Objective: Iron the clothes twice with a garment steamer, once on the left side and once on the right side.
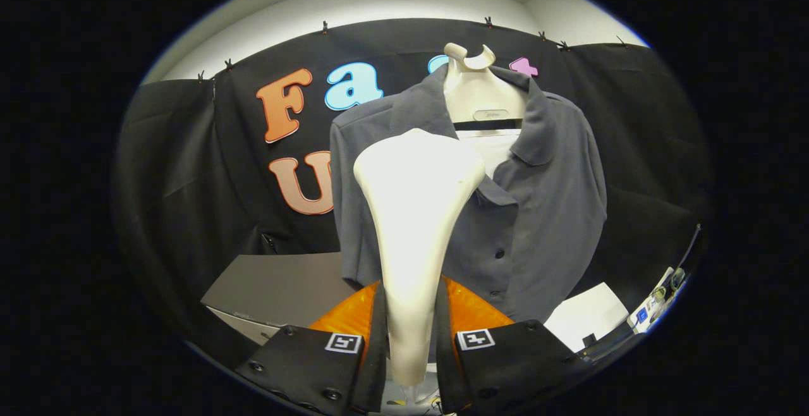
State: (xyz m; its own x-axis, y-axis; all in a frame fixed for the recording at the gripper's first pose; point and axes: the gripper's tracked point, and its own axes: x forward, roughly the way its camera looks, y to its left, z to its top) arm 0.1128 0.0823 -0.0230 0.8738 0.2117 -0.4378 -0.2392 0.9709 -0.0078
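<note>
Here the gripper [411,340] holds the garment steamer [414,214] upright, with both fingers [354,334] pressing on the narrow handle from either side. The steamer is pale and glossy; its handle rises from between the fingers and widens into a broad, rounded head that points away toward the clothing.

Just beyond that head hangs the shirt [543,214], a grey short-sleeved polo with a collar and a buttoned placket; three dark buttons show below the collar. It hangs on a cream hanger [477,87] whose hooked top stands above the collar. The collar lies open, showing the hanger's body and a pale patch inside the neck. The steamer's head covers the middle of the shirt's front, so the sleeve on one side and the placket on the other flank it. Whether the head touches the fabric I cannot tell.

Behind the shirt hangs the black cloth wall [177,169], clipped along its top edge. Low down beside the shirt's hem lies a grey surface [272,286], and on the other side a white sheet [584,315].
</note>
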